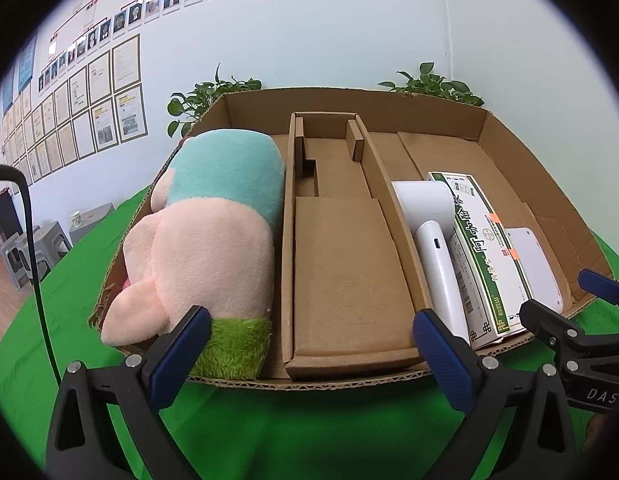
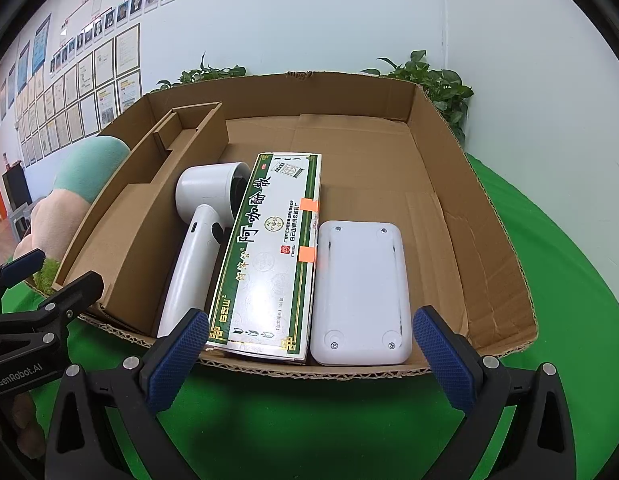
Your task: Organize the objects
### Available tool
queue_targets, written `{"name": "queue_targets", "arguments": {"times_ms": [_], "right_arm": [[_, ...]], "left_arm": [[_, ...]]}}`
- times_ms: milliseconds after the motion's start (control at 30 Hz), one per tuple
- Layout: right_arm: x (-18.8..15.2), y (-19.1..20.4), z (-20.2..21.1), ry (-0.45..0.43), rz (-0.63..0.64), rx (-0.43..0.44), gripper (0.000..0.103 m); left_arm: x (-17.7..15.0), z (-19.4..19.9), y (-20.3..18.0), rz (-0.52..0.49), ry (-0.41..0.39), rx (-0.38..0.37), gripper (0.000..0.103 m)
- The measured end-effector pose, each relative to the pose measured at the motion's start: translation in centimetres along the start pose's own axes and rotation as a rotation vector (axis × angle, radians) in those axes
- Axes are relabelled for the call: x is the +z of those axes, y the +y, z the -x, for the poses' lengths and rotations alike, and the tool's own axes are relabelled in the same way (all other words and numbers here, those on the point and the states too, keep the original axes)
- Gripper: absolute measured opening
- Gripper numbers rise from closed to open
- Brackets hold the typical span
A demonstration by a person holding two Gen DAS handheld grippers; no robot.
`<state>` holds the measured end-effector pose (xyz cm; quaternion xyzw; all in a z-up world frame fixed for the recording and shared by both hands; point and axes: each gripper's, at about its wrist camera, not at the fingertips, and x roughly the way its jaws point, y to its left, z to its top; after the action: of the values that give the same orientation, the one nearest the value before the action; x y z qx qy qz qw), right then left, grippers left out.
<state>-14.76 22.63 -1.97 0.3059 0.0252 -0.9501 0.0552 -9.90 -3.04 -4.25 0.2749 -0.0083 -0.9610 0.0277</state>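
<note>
A shallow cardboard box [image 1: 245, 380] [image 2: 489, 216] lies on the green cloth. In its left compartment lies a plush toy [image 1: 213, 236] [image 2: 69, 200], pink, teal and green. The right compartment holds a white hair dryer [image 1: 433, 240] [image 2: 197, 240], a green-and-white medicine box [image 1: 485, 256] [image 2: 269, 256] and a white flat device [image 1: 537, 264] [image 2: 361, 292], side by side. My left gripper [image 1: 313, 352] stands open at the box's near edge, nothing between its fingers. My right gripper [image 2: 313, 356] [image 1: 561, 300] is open too, in front of the medicine box and the device.
A brown cardboard insert [image 1: 345, 256] [image 2: 149, 184] fills the box's middle strip. Potted plants [image 1: 205, 96] [image 2: 433, 84] stand behind the box against the white wall. Grey stools [image 1: 33, 248] and a black cable [image 1: 33, 240] are at far left.
</note>
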Motion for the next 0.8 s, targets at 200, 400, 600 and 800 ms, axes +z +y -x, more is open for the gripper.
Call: {"name": "queue_targets", "arguments": {"times_ms": [200,400,600,800], "right_arm": [[0.0,-0.1,0.1,-0.002,-0.003,0.004,0.103],[0.1,0.0,0.2,-0.003,-0.004,0.005,0.103],[0.1,0.1,0.2,-0.003,-0.004,0.003,0.103],[0.1,0.1,0.2,-0.003,-0.005,0.003,0.103]], "left_arm": [[0.0,0.3,0.1,0.004,-0.012,0.012,0.101],[0.0,1.2,0.4,0.017,-0.058,0.037,0.101],[-0.1,1.8,0.2,0.005,-0.092,0.036,0.101],[-0.1,2.2,0.7,0.027,-0.113,0.034,0.101]]}}
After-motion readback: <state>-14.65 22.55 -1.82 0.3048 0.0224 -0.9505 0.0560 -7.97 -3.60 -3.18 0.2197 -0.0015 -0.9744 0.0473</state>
